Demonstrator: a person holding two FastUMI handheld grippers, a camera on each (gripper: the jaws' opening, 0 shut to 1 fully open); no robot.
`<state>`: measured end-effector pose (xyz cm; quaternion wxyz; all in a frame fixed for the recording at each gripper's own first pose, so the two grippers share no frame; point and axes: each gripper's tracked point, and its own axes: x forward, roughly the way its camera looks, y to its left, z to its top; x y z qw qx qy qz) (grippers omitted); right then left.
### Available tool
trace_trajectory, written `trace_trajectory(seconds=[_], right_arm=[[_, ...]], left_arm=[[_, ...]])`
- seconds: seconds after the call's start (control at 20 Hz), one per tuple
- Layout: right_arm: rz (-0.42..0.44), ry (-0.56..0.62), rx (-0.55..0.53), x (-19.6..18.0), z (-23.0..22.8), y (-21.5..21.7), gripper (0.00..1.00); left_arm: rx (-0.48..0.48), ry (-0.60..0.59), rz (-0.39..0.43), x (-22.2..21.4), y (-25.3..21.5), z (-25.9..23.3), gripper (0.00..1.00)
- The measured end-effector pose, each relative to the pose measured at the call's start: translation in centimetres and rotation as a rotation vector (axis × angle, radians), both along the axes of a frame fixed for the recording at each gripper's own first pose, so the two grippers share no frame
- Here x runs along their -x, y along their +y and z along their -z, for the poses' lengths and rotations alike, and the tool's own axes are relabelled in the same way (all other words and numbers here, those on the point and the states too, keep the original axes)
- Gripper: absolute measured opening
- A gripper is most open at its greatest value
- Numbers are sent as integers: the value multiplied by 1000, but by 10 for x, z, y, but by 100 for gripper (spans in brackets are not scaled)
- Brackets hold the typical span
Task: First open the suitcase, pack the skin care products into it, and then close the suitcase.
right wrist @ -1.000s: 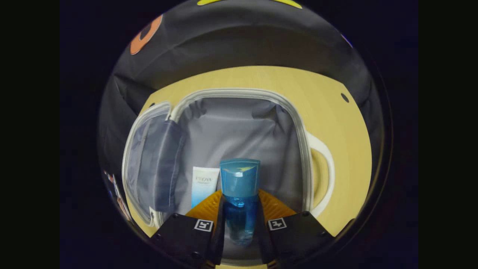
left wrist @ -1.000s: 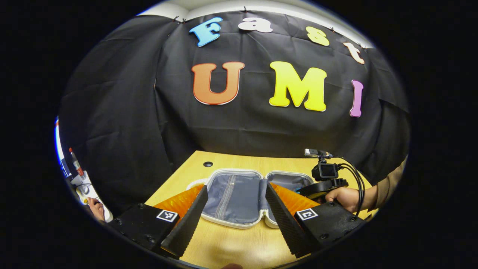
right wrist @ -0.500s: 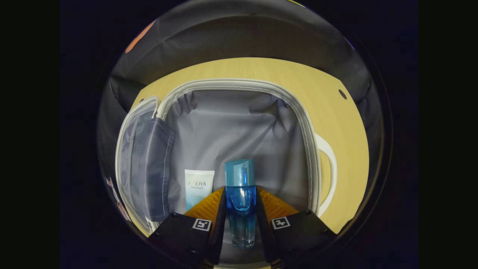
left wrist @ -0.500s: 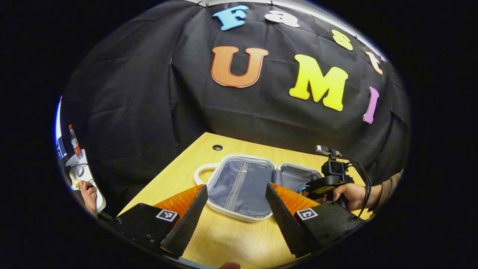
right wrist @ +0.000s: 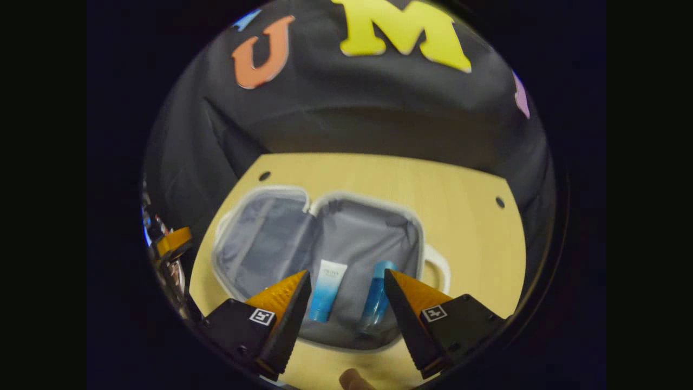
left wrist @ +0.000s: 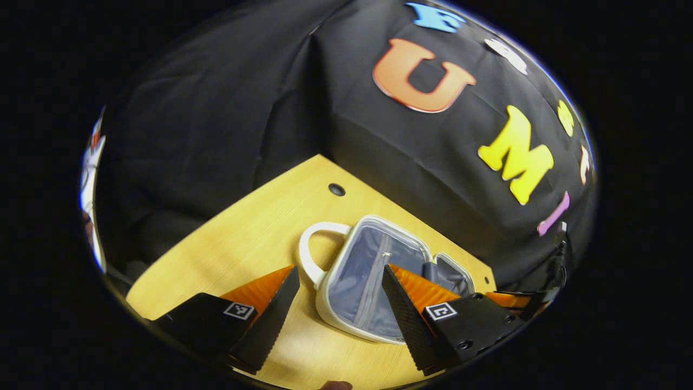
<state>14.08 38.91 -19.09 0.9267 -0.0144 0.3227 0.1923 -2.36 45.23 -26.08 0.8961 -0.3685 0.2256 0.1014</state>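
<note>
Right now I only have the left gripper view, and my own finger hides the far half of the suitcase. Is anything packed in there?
Observer: Yes. In the right gripper view a tube, white fading to blue, lies on the grey lining in that half of the suitcase.
Operator: Just the tube?
Observer: No. A blue bottle lies beside it in the same half, with a gap between them.
Operator: Is the right gripper holding anything?
Observer: No. The right gripper is open and empty, above the near edge of the suitcase.
</note>
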Motion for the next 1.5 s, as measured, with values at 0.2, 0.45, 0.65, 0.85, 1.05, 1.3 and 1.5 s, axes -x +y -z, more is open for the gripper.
trace_trajectory(seconds=[0.2, 0.45, 0.65, 0.85, 1.05, 1.3, 1.5], right_arm=[[-30, -217, 25, 24, -69, -30, 77], [19, -242, -17, 61, -101, -77, 80], [101, -255, -63, 69, -111, -114, 80], [144, -275, -60, 76, -117, -140, 80], [152, -289, -84, 85, -127, -157, 80], [156, -379, -97, 89, -164, -187, 80], [114, -444, -95, 84, -184, -201, 80]], left_arm=[[259, 2, -49, -27, 31, 44, 98], [530, -81, -87, -51, 34, 63, 96], [668, -106, -71, -66, 26, 67, 83], [660, -63, -63, -73, 7, 73, 65], [611, -35, -84, -69, 6, 63, 14], [403, -97, -58, -69, 7, 13, 6], [175, -125, 0, -67, -1, -37, 5]])
